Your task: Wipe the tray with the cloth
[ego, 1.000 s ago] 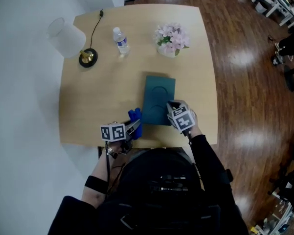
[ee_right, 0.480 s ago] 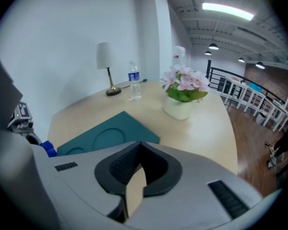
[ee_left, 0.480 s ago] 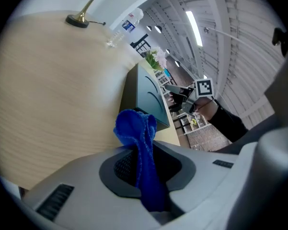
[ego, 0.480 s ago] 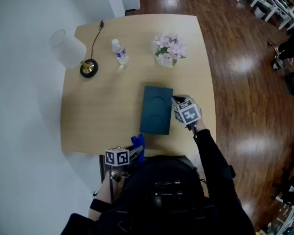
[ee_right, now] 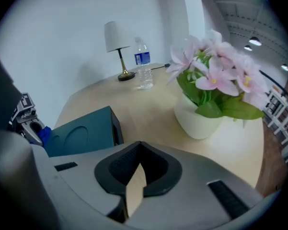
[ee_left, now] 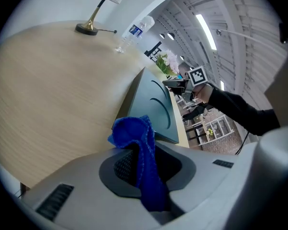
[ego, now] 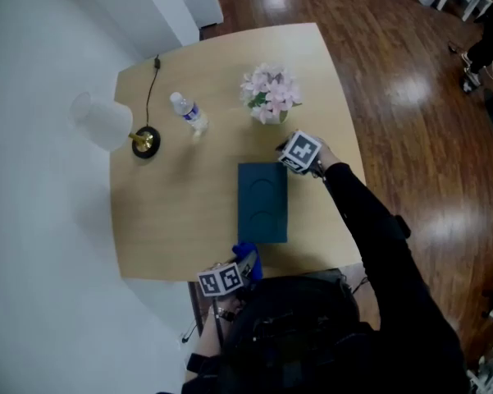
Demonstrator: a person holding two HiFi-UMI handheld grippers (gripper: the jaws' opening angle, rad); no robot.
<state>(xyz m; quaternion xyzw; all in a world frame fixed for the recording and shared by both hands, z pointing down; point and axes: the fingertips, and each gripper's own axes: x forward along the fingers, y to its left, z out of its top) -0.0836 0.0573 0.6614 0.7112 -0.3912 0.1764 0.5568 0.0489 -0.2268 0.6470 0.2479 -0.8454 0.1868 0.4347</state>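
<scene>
A: Head view first: where is the tray [ego: 262,202]?

B: Flat on the counter [ego: 172,212], near its front edge, long side running away from the person. It is dark teal, with a round recess pressed into its top.

A: And the cloth [ee_left: 132,131]?

B: Blue, bunched up, and gripped in the jaws of the left gripper [ee_left: 140,164]. It hangs just beside the tray's near left corner, off the tray. Whether it touches the counter I cannot tell.

A: The right gripper [ee_right: 139,164]?

B: Its jaws are closed with nothing between them. It sits just past the tray's far right corner, between the tray and the flower pot [ee_right: 201,119].

A: Anything else on the counter?

B: A water bottle [ee_right: 144,68] and a small lamp [ee_right: 117,49], both well apart from the tray.
</scene>
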